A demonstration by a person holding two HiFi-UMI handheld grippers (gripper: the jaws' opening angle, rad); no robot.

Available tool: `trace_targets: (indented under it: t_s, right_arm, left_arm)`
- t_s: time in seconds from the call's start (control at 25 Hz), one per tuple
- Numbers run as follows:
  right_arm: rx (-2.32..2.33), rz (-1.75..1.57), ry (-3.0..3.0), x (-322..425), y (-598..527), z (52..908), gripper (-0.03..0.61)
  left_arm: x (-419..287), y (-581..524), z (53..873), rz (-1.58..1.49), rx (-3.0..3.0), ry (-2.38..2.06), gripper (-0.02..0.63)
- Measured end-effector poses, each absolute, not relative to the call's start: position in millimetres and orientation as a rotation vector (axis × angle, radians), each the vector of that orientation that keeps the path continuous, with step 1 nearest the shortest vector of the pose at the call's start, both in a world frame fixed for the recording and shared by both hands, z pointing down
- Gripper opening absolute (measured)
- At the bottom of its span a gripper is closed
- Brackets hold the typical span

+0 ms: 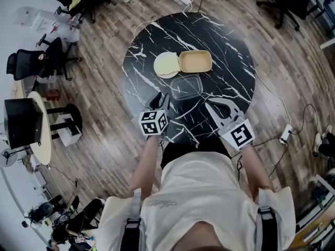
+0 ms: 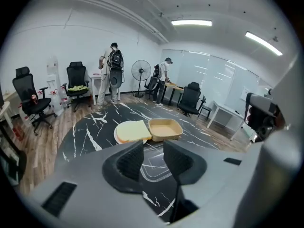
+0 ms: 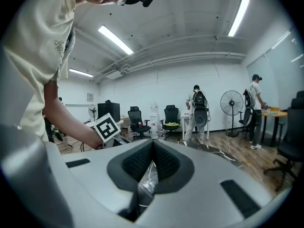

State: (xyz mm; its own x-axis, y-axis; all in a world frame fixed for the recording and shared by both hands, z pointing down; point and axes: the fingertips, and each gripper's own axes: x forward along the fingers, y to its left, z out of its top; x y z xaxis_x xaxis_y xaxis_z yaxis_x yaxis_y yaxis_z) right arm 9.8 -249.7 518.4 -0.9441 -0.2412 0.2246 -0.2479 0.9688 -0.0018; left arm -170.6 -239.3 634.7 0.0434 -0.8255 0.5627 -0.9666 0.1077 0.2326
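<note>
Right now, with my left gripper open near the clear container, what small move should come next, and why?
Probably ease the left gripper forward and down until its jaws straddle the near rim of the clear container. Its jaws stand apart with nothing between them, and the container lies just ahead on the table. The right gripper has its jaws together, so it seems less ready.

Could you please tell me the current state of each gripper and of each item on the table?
Left gripper: jaws apart, nothing between them.
Right gripper: jaws together at the tips.
Tan box: upright, open, empty.
Clear container: flat on the table, empty.
White plate: holds a pale slice.
</note>
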Motion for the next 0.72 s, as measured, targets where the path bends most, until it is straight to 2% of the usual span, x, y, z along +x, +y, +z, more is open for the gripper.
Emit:
trace_targets:
  t_s: [0.4, 0.72]
  right_arm:
    - [0.341, 0.138, -2.779, 13, -261, 558, 0.006]
    - [0.346, 0.157, -2.752, 10, -277, 568, 0.006]
  left_arm:
    - [-193, -250, 740, 0.32, 1.519, -1.714, 0.146]
    - [-194, -254, 782, 0.377, 1.454, -1.664, 0.146]
